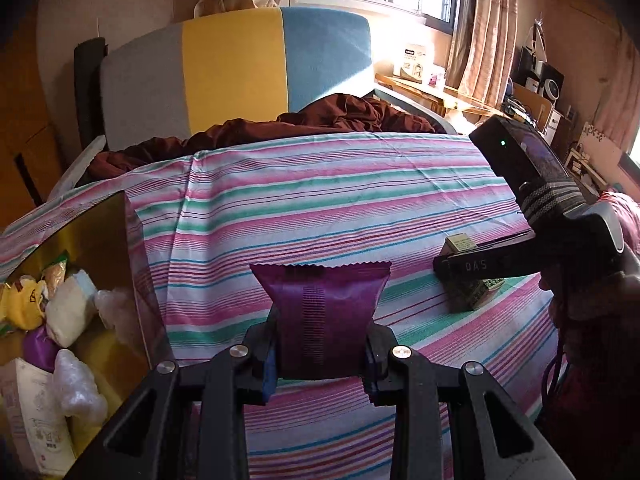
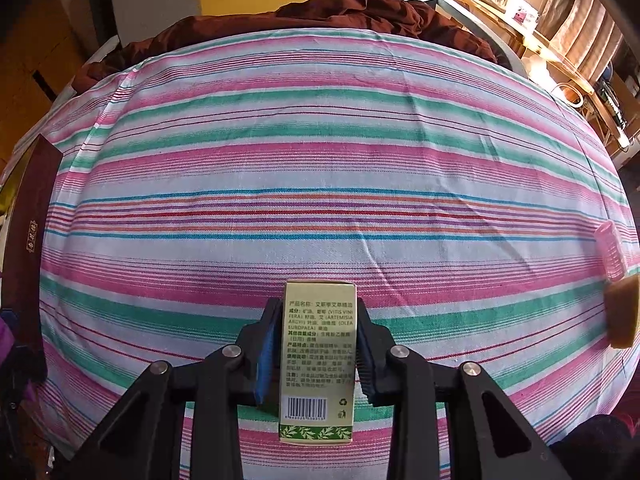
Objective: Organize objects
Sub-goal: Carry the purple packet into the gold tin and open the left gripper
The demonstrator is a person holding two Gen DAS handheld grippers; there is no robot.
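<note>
My left gripper (image 1: 322, 356) is shut on a purple snack packet (image 1: 322, 312) and holds it above the striped bedsheet (image 1: 320, 200). My right gripper (image 2: 316, 354) is shut on a small green-and-cream carton (image 2: 318, 360) with printed text and a barcode, low over the sheet. In the left wrist view the right gripper (image 1: 464, 270) shows at the right with the carton (image 1: 472, 292) in its jaws. A dark box with a gold lining (image 1: 80, 260) stands at the left, holding several packets and soft items.
A dark red blanket (image 1: 340, 116) lies bunched at the head of the bed before a grey, yellow and blue headboard (image 1: 232, 68). A pink item (image 2: 610, 250) and a tan block (image 2: 622, 316) lie at the sheet's right edge. A cluttered desk (image 1: 540, 96) stands at the right.
</note>
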